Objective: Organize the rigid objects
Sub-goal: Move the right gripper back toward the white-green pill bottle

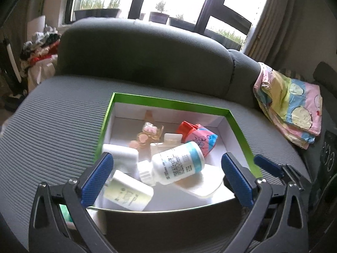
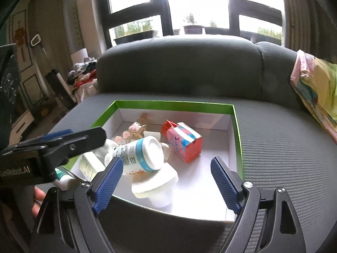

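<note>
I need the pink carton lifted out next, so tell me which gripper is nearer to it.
Right. The right gripper hangs open over the box's near edge, the pink carton just beyond its fingertips. The left gripper is open too, farther to the left, with the white bottle lying between it and the carton.

A green-edged box sits on the gray sofa seat. Inside, a white bottle lies on its side, near a pink carton. The left claw hangs wide open over the box's near side, holding nothing.
</note>
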A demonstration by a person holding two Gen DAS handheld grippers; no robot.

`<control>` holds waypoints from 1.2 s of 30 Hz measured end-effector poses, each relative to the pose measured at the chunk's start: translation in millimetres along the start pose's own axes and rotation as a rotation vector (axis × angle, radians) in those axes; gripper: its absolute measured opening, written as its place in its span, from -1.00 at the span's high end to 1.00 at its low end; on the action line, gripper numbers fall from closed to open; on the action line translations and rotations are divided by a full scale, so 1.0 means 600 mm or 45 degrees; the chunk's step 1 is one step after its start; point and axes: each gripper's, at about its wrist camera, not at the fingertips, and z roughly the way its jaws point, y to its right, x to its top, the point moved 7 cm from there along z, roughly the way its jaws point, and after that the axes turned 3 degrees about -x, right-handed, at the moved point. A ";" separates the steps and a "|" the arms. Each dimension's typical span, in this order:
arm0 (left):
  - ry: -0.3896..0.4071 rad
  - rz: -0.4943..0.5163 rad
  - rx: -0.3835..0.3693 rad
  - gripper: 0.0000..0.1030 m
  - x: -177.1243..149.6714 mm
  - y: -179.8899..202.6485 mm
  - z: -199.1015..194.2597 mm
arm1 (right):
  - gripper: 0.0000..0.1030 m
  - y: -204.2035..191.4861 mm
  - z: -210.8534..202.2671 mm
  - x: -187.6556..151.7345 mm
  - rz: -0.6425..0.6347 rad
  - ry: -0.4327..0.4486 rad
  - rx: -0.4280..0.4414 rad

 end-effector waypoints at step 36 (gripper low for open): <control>0.105 0.234 0.350 -0.98 -0.066 -0.063 -0.136 | -0.69 -0.072 -0.064 -0.063 -0.036 -0.012 0.052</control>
